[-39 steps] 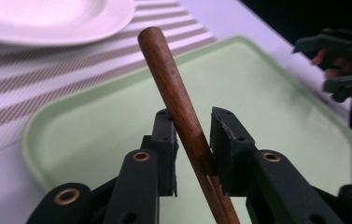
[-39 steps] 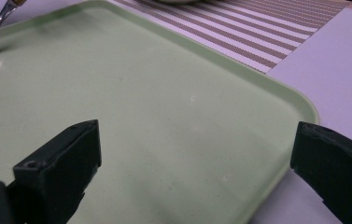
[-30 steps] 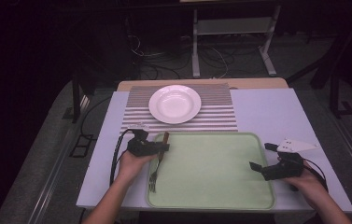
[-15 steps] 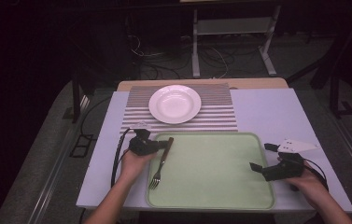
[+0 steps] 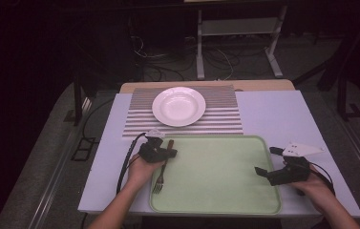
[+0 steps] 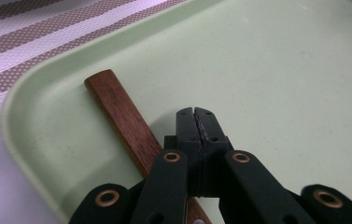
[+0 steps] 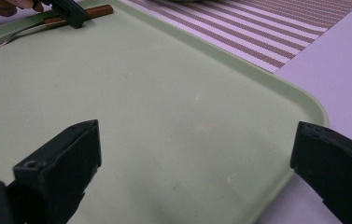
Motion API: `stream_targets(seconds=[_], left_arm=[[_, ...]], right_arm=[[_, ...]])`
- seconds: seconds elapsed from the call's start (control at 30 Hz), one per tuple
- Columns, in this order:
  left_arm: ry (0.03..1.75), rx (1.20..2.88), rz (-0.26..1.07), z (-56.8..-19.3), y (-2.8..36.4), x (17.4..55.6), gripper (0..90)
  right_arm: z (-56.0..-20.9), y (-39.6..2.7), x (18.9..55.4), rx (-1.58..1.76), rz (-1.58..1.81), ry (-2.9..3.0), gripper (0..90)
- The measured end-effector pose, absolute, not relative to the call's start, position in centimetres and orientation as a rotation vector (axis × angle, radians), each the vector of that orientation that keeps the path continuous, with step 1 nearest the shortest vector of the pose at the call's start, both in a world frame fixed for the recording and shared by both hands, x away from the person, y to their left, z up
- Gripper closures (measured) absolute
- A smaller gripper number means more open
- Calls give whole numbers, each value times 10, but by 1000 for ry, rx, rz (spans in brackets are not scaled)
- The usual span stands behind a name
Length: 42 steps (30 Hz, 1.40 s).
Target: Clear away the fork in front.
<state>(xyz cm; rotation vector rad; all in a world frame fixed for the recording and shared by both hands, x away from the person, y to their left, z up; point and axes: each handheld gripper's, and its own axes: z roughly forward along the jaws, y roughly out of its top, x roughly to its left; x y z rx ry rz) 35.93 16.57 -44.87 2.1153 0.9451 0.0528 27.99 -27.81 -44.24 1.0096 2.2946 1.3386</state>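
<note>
A green tray (image 5: 216, 176) lies at the near middle of the table, and everything else sits around it. Along the tray's left edge lies a fork (image 5: 162, 168) with a brown wooden handle, the handle pointing toward the tray's far left corner and the metal tines toward the near edge. The left gripper (image 5: 167, 153) hovers over that handle; its jaws have just been closing and now meet tip to tip with nothing between them, as the left gripper view shows, where the handle (image 6: 122, 116) runs just beside the shut tips and passes under the gripper's body rather than between the pads. The right gripper (image 5: 264, 165) sits at the tray's right edge, pointing in over the green surface with its jaws spread wide and nothing between them. Beyond the tray's far edge lies a striped placemat (image 5: 225, 114), and on it stands a white plate (image 5: 178, 106), well apart from the fork.
</note>
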Motion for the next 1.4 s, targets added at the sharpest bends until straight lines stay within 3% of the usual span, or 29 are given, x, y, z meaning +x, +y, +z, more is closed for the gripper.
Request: stream_targets(seconds=[0.57, 0.87, 1.0, 1.2, 1.4], left_arm=[[969, 2104, 100, -448, 182, 361, 887], [933, 2087, 109, -443, 183, 358, 797], [905, 2064, 113, -436, 187, 354, 716], [867, 2046, 157, -425, 193, 342, 466], [813, 2013, 180, -414, 199, 329, 323]], right_arm=[[-444, -278, 280, 1000, 1320, 2317, 20], [-444, -278, 280, 1001, 1321, 2318, 20], [-444, -278, 280, 1000, 1322, 2320, 20], [-444, -279, 280, 1004, 1323, 2319, 20], [-445, -278, 280, 998, 1322, 2324, 20]])
